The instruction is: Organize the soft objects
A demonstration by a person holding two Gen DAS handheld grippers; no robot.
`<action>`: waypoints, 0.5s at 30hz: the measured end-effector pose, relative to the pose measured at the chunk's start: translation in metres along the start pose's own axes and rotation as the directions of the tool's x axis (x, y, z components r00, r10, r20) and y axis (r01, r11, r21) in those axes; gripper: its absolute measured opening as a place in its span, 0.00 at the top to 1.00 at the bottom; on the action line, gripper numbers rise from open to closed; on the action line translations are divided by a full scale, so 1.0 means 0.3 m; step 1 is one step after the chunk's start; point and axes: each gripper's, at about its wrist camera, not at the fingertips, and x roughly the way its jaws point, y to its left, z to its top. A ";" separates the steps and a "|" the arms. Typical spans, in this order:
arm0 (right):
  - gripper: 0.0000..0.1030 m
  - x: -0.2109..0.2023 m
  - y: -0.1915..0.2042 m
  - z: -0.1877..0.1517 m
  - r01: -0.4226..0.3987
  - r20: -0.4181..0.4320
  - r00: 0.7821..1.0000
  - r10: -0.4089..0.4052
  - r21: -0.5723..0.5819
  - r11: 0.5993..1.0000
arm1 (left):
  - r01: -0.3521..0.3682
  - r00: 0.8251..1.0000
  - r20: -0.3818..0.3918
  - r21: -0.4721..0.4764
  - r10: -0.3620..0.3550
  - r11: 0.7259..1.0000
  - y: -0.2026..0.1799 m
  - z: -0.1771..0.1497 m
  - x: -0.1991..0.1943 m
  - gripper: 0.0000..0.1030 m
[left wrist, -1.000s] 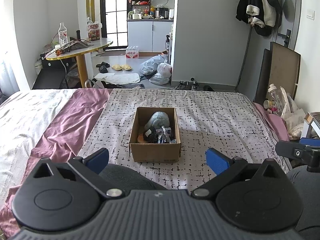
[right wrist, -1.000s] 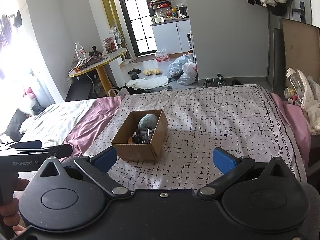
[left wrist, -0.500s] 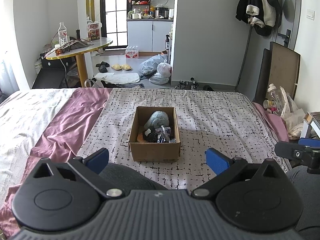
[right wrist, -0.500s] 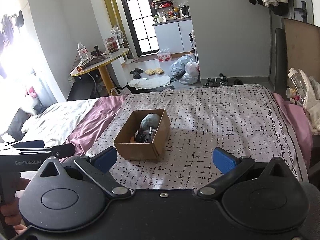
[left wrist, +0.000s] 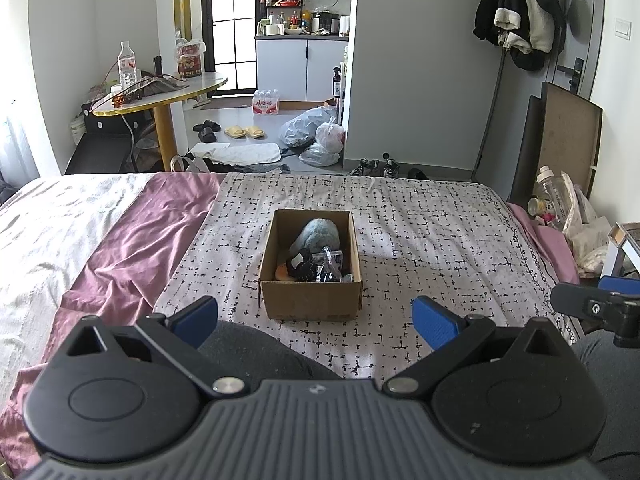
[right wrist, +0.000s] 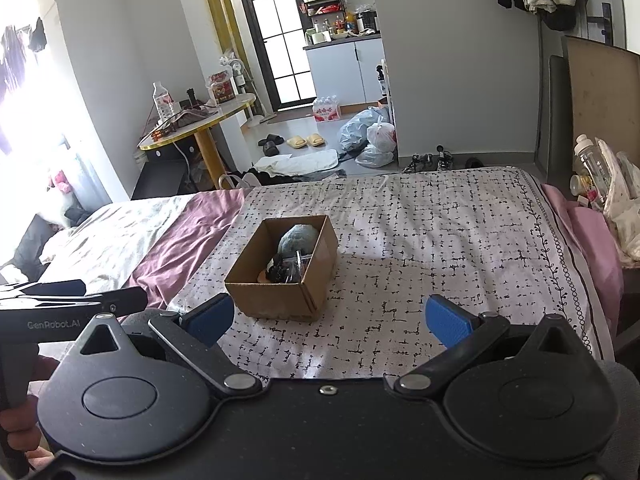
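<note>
A small cardboard box stands on the patterned bedspread in the middle of the bed. Inside it lie a grey-blue plush, a black soft item, something orange and a clear packet. My left gripper hangs open a little short of the box, nothing between its blue pads. My right gripper is open too, to the right of the box and nearer than it. Each gripper shows at the edge of the other's view.
A purple sheet and a pale quilt cover the bed's left side. Bottles and bags crowd the right bedside. Beyond the bed's foot are a round table, bags on the floor and shoes.
The right wrist view has shifted slightly, so the box sits a little further right in it. The left gripper is almost still. Both stay open.
</note>
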 end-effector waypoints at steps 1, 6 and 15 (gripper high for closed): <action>0.00 0.001 0.000 -0.001 0.001 -0.001 1.000 -0.001 0.001 1.000 | 0.000 1.000 0.000 -0.001 0.000 1.000 0.000 0.001 0.000 0.00; 0.00 -0.003 -0.001 -0.003 0.005 0.002 1.000 -0.005 0.001 1.000 | -0.002 1.000 -0.002 -0.002 0.002 1.000 -0.001 -0.004 0.000 0.00; 0.00 0.005 -0.009 -0.006 0.008 -0.009 1.000 -0.008 0.010 1.000 | -0.018 1.000 0.012 -0.008 0.018 1.000 0.005 -0.016 0.000 0.00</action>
